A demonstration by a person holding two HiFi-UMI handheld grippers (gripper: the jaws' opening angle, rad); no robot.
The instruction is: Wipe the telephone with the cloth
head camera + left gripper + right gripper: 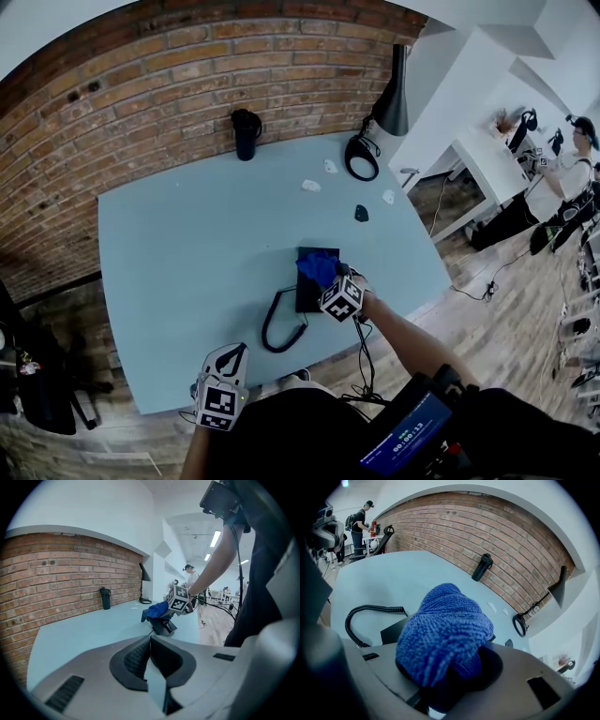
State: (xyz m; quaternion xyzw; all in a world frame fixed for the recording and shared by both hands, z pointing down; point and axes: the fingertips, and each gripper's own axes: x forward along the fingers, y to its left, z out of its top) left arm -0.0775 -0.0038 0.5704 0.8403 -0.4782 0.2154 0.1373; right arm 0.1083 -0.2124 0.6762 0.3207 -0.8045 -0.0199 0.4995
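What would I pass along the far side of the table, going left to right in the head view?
Black flask → white scrap → second white scrap → lamp base → third white scrap.

Open-plan office: brick wall, desk lamp, white worktables.

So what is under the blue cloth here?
The black telephone on the table; its near end and coiled cord show. The cloth, held in the right gripper's jaws, covers much of the telephone's top, so that part cannot be seen.
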